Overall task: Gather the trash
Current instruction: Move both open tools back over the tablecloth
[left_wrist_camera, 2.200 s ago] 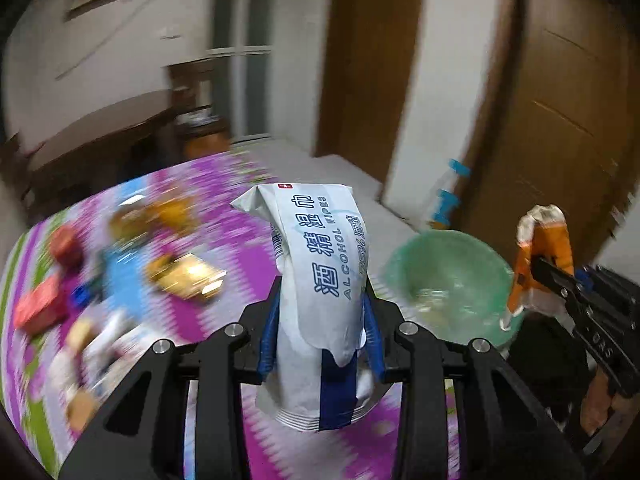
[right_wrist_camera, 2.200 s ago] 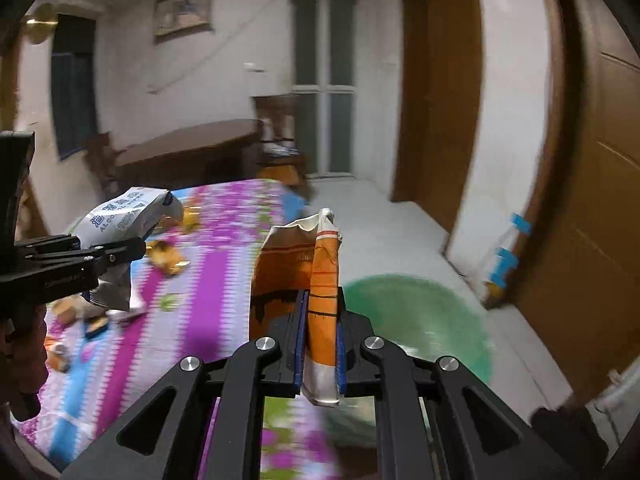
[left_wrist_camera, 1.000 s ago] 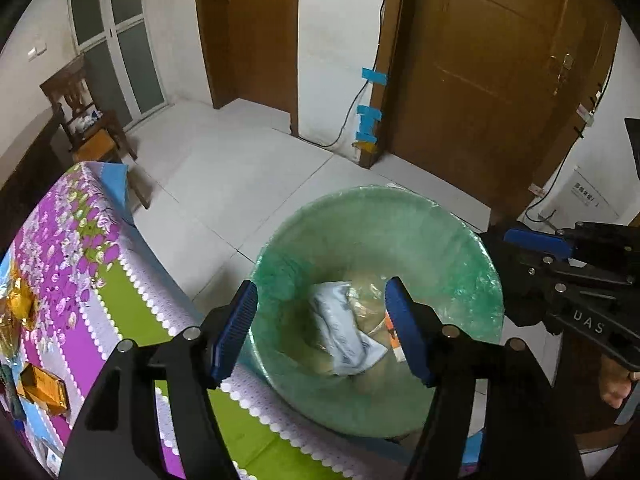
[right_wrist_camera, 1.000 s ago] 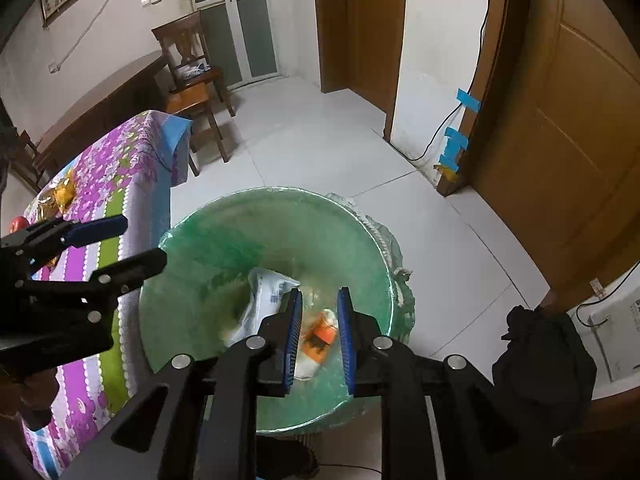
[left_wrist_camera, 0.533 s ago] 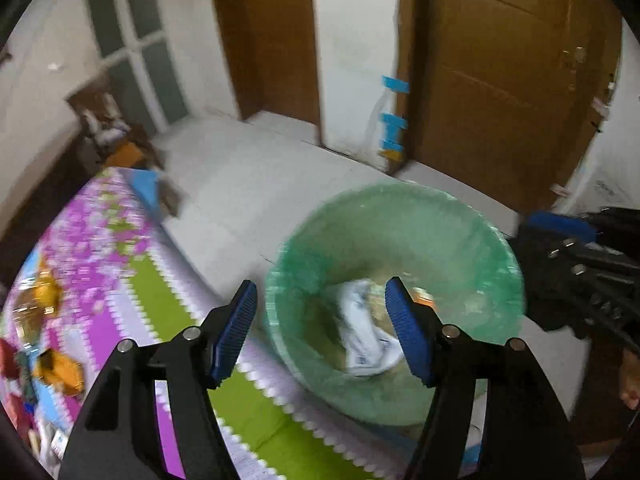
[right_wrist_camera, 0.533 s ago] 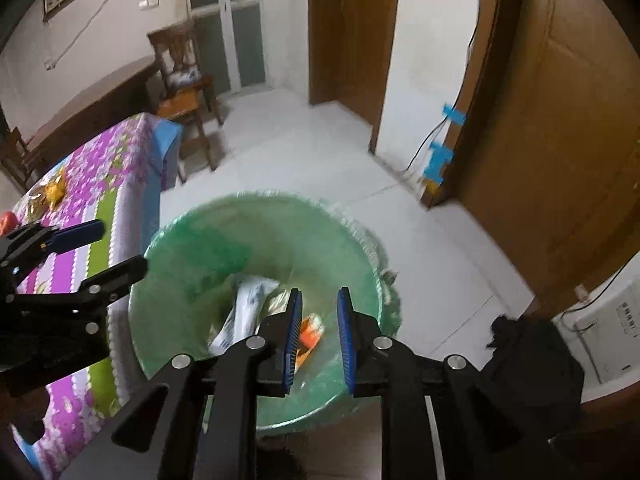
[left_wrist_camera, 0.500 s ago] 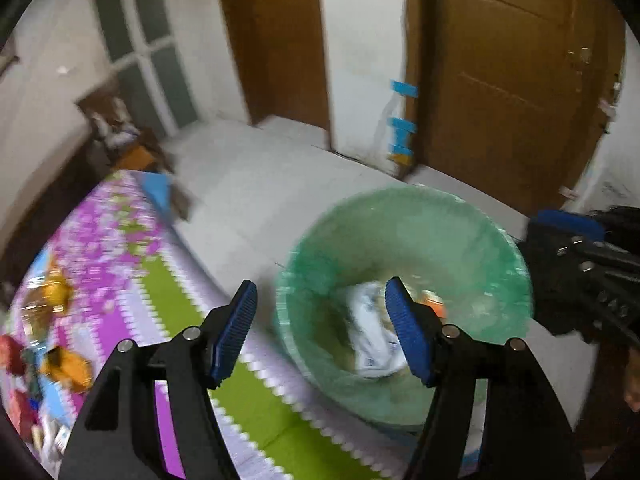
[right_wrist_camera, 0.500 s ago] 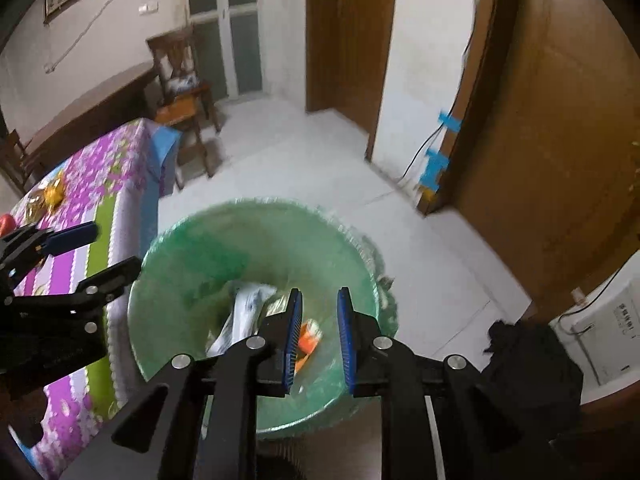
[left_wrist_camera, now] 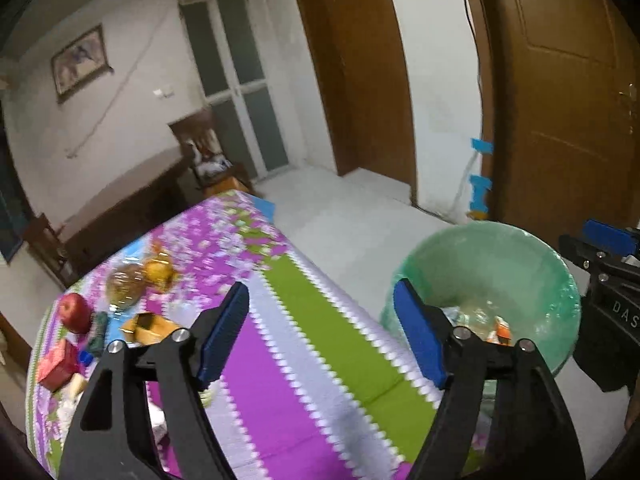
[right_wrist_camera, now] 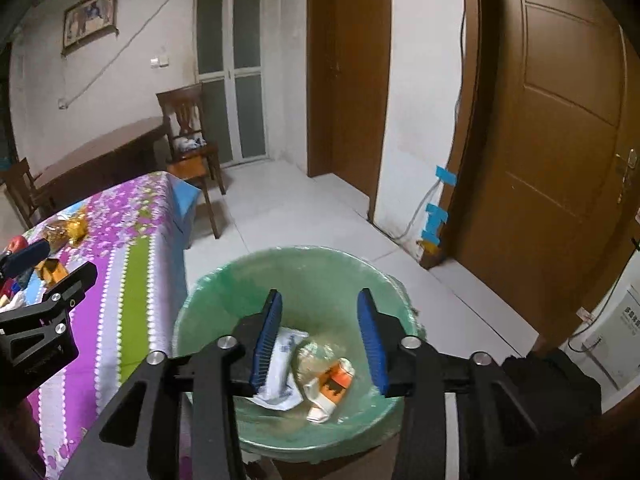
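Observation:
A green-lined trash bin [right_wrist_camera: 320, 276] stands on the floor beside the table; it also shows in the left wrist view [left_wrist_camera: 500, 256]. Inside lie a white alcohol-wipes pack [right_wrist_camera: 282, 364] and an orange-and-white wrapper [right_wrist_camera: 334, 382]. My right gripper [right_wrist_camera: 322, 340] is open and empty, above the bin. My left gripper [left_wrist_camera: 320, 332] is open and empty, over the table's purple and green cloth [left_wrist_camera: 288, 356]. Gold-wrapped snacks [left_wrist_camera: 160, 274], a red apple [left_wrist_camera: 74, 312], a gold packet [left_wrist_camera: 146, 326] and a red box [left_wrist_camera: 56, 366] lie on the table's far left.
A wooden chair [right_wrist_camera: 188, 144] and a dark round table [right_wrist_camera: 100, 156] stand behind. A brown door [right_wrist_camera: 560, 128] and a wall with blue tape [right_wrist_camera: 438, 216] are to the right. A black bag [right_wrist_camera: 552, 376] lies on the floor by the bin.
Both grippers let go of the wipes pack and the orange wrapper, which now lie in the bin. The left gripper has swung left toward the table. The right gripper has opened wider.

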